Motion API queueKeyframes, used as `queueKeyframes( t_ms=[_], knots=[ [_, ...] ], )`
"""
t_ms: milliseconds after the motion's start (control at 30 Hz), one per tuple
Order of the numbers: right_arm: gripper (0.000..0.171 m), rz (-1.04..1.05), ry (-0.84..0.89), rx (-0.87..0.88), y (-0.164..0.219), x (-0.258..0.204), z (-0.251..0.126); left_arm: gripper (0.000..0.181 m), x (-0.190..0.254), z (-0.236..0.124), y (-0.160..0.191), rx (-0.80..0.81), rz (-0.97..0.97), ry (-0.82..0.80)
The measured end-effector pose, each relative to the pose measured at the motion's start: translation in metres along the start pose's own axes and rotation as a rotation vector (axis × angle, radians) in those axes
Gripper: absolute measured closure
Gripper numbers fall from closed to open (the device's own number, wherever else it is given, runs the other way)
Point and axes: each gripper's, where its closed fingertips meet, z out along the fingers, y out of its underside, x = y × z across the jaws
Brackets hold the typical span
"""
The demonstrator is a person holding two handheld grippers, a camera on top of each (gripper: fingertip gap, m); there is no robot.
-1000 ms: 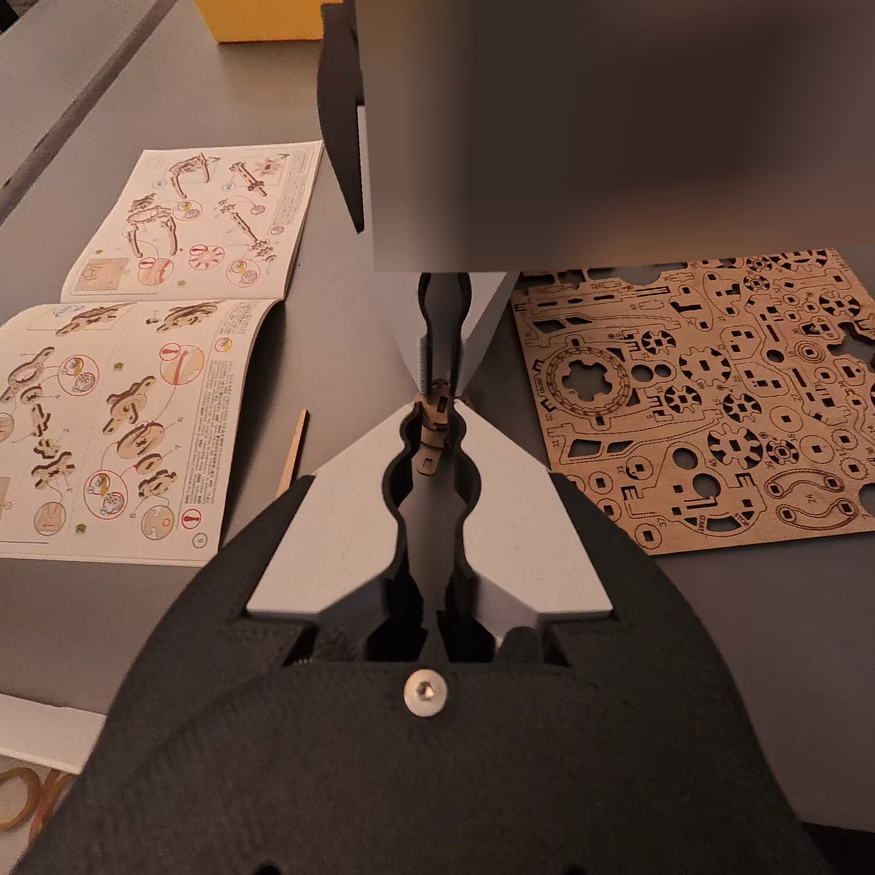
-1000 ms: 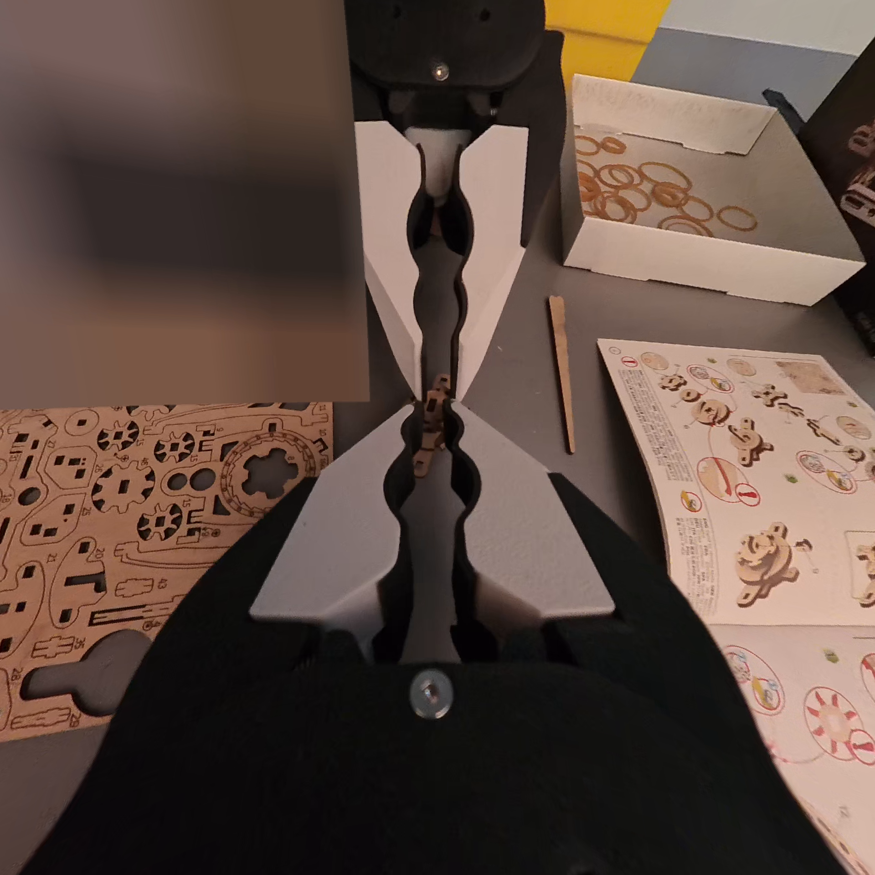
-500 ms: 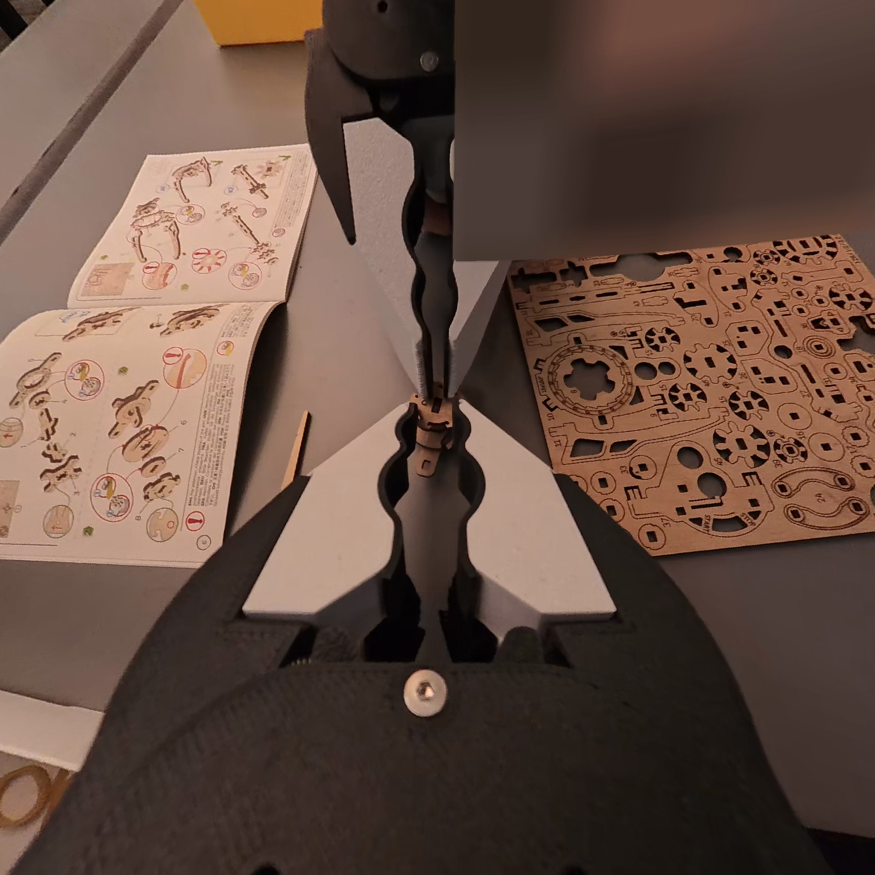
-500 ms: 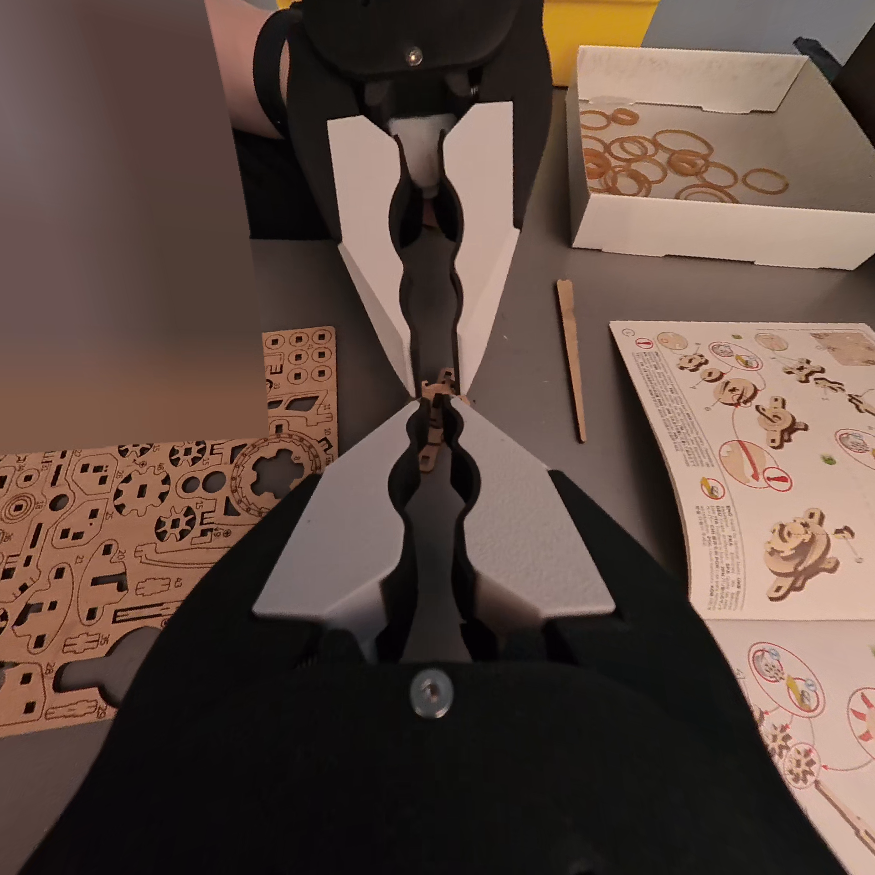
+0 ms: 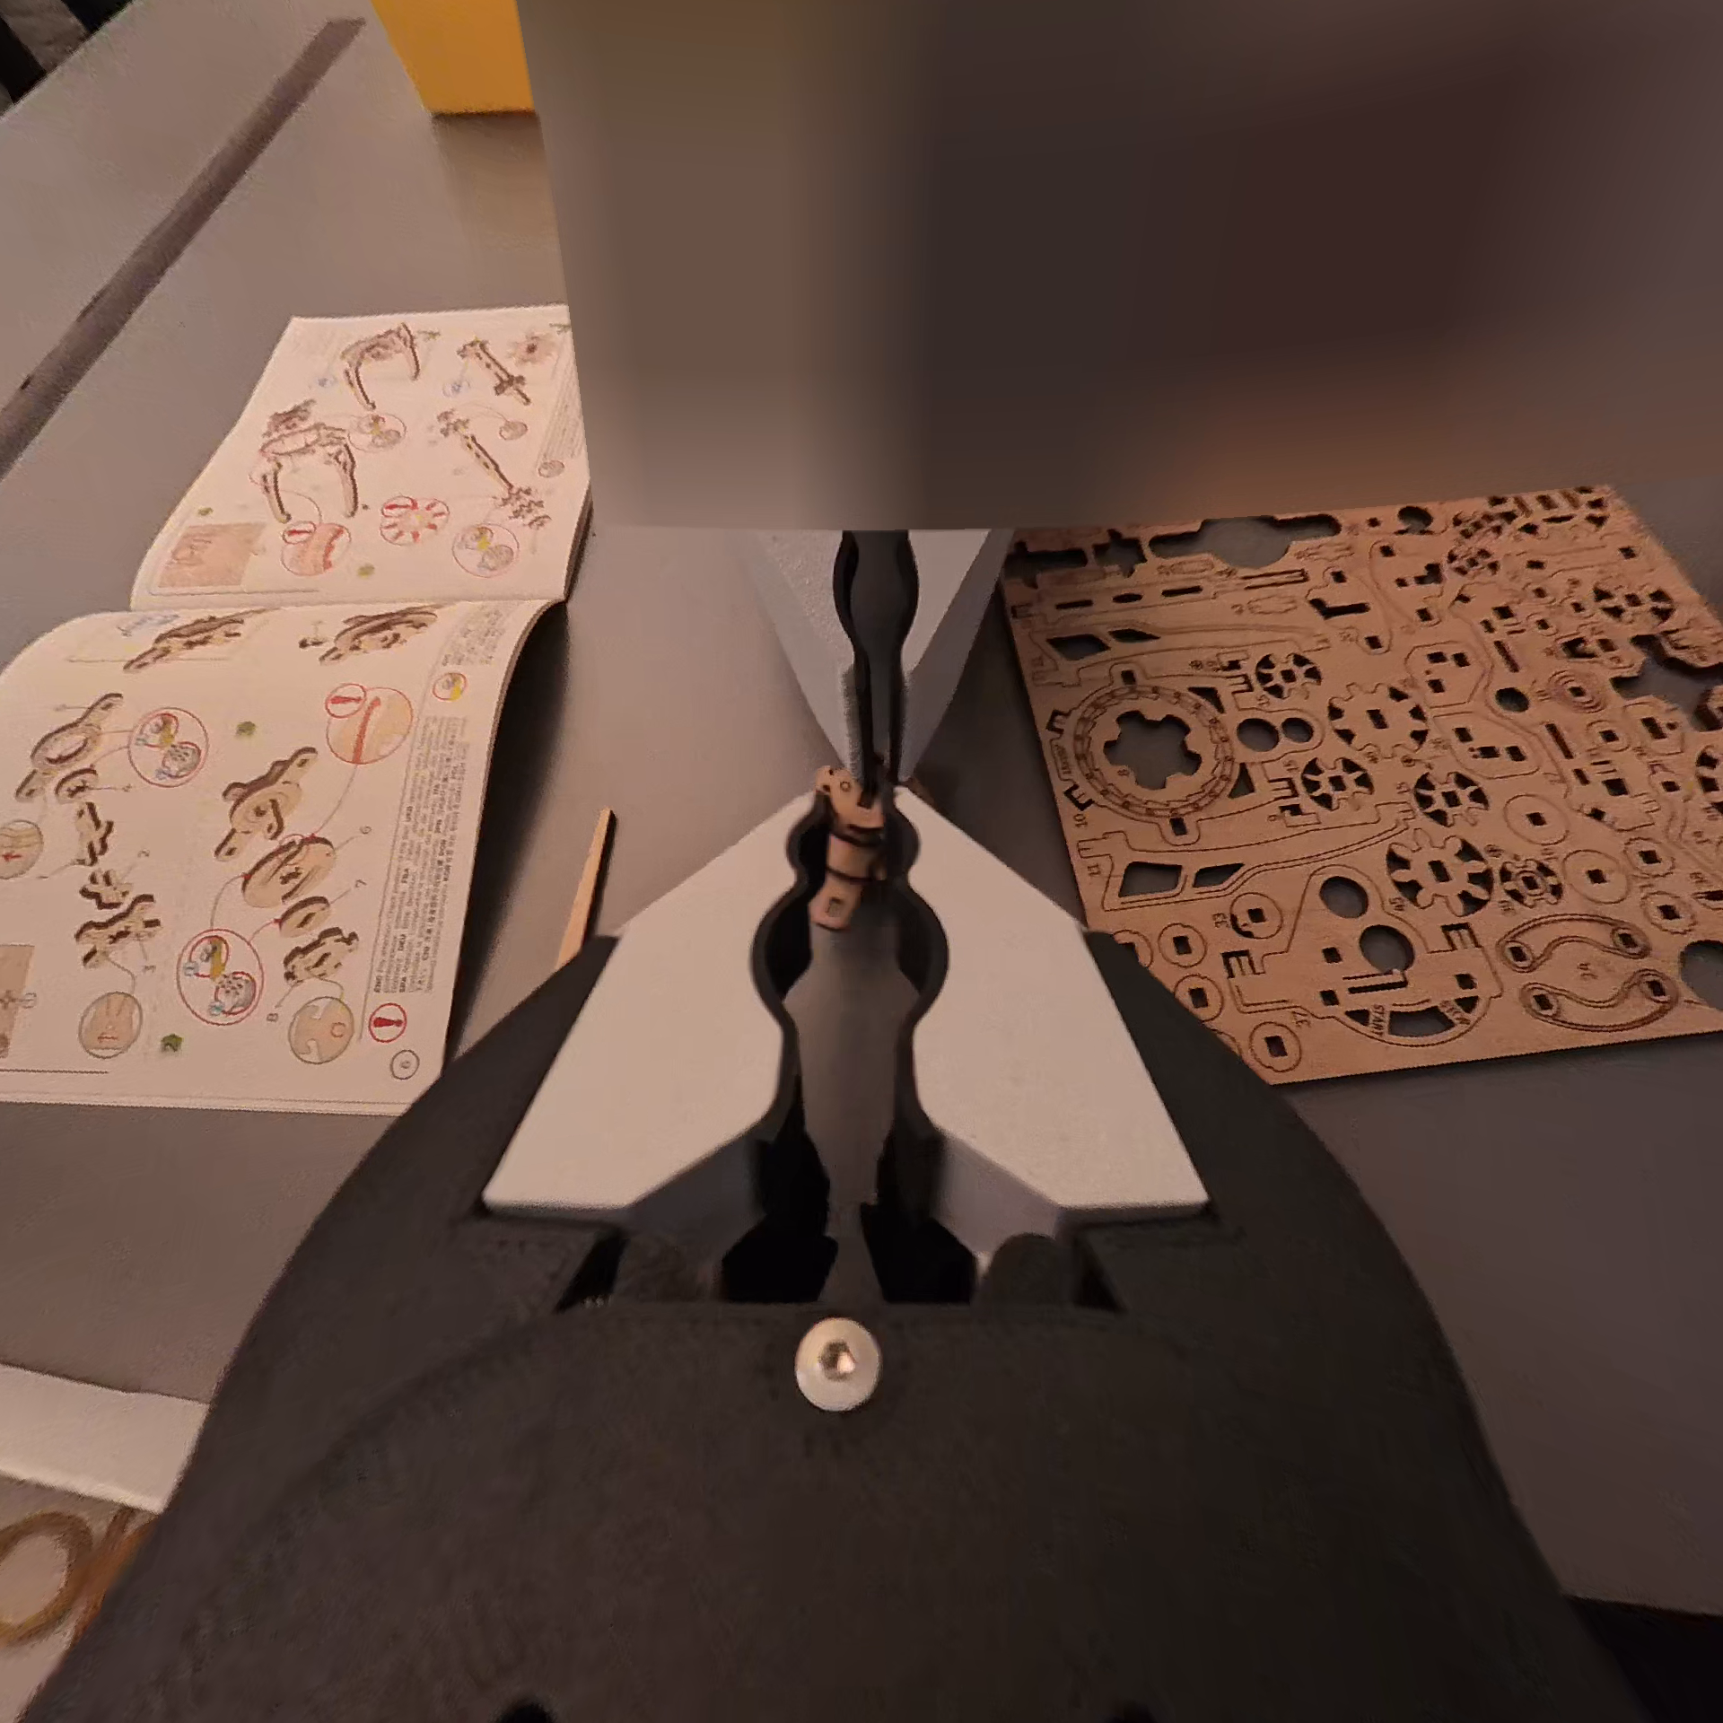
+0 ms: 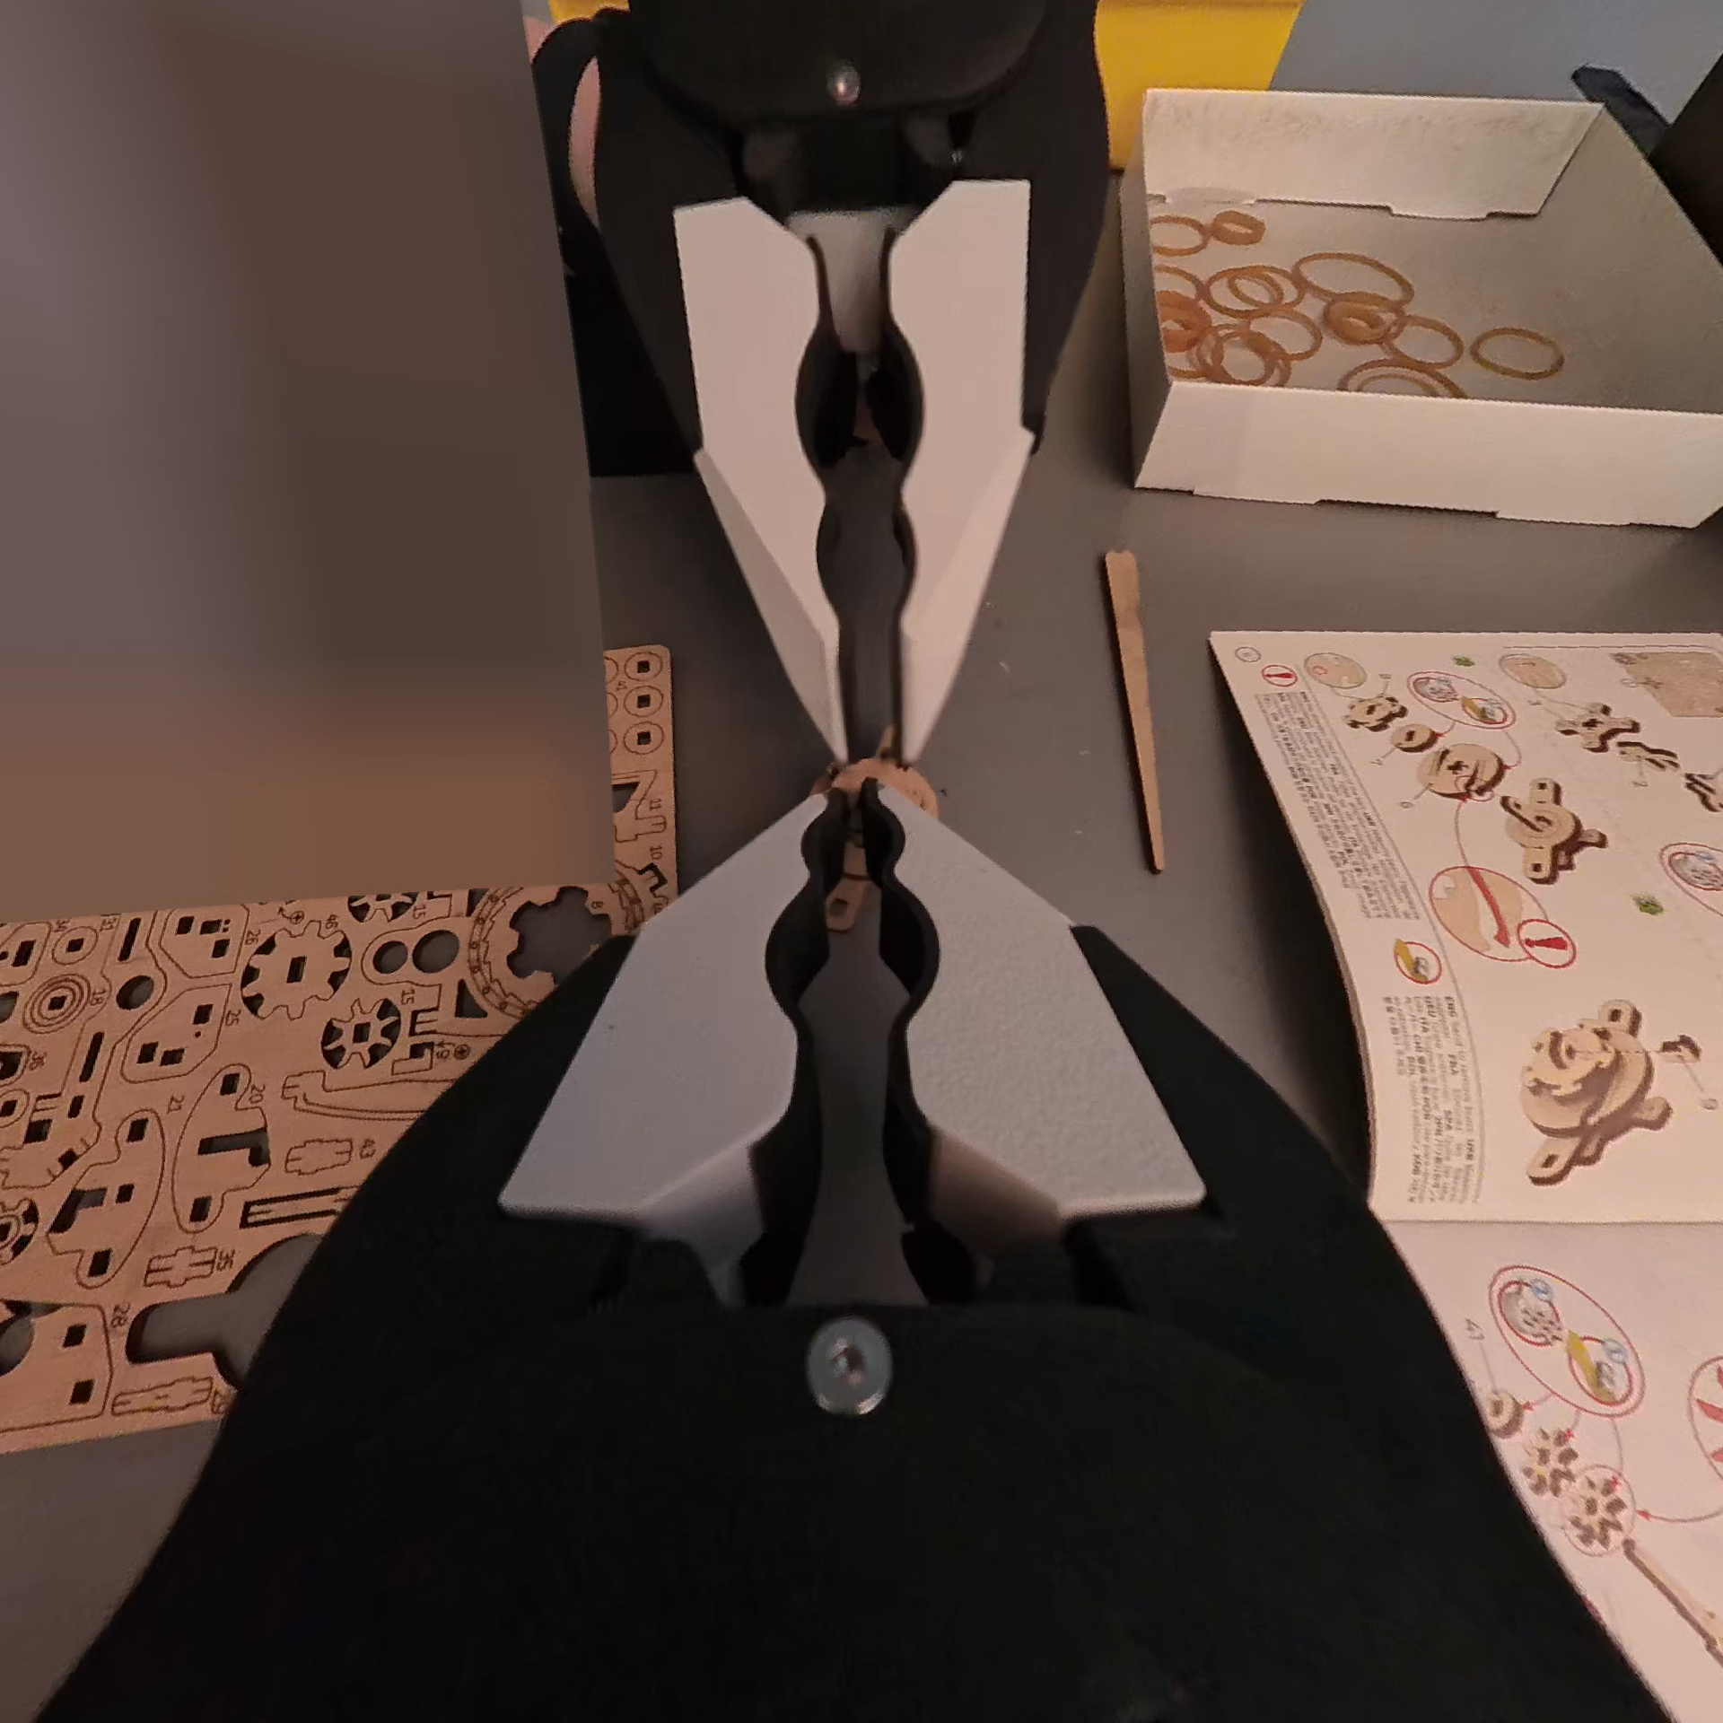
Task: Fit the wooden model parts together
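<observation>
My left gripper [image 5: 853, 804] is shut on a small wooden model part [image 5: 844, 858], whose tab hangs down between the fingers. My right gripper [image 6: 862, 804] is shut on a small wooden part [image 6: 847, 895] too. The two grippers meet tip to tip above the grey table. The right gripper's fingertips [image 5: 918, 709] come in from above in the left wrist view, and the left gripper's fingers [image 6: 951, 597] do so in the right wrist view. A round wooden end [image 6: 881, 776] shows between the tips. I cannot tell how the parts sit together there.
A laser-cut wooden parts sheet [image 5: 1399, 792] [image 6: 233, 1072] lies flat on the table. An open instruction booklet [image 5: 233, 792] [image 6: 1492, 886] and a thin wooden stick [image 5: 587, 876] [image 6: 1133, 709] lie beside it. A white box [image 6: 1399, 447] holds several rubber bands. A yellow box [image 5: 466, 56] stands behind. The tips of both grippers are at nearly the same place. Left tips and right tips are each some 7 cm from the thin wooden stick [image 5: 587, 876]. My right wrist view [image 6: 1154, 814] looks at it from another angle.
Both grippers stay shut and tip to tip. The wooden part between them has tilted slightly, and a round wooden end now shows at the tips. Both views have shifted a little.
</observation>
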Motion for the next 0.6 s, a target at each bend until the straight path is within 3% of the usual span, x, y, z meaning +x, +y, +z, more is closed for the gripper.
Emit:
queueKeyframes(
  t_ms=[67, 600],
  knots=[
    [0.165, 0.006, 0.006, 0.006, -0.0006, 0.0012, -0.0004, 0.165, 0.0004, 0.0025, 0.0014, -0.012, 0.007, -0.007],
    [0.161, 0.068, 0.006, 0.016, -0.0013, 0.0057, -0.0007, 0.170, -0.0030, 0.0032, 0.0023, -0.022, 0.044, -0.050]
  ],
)
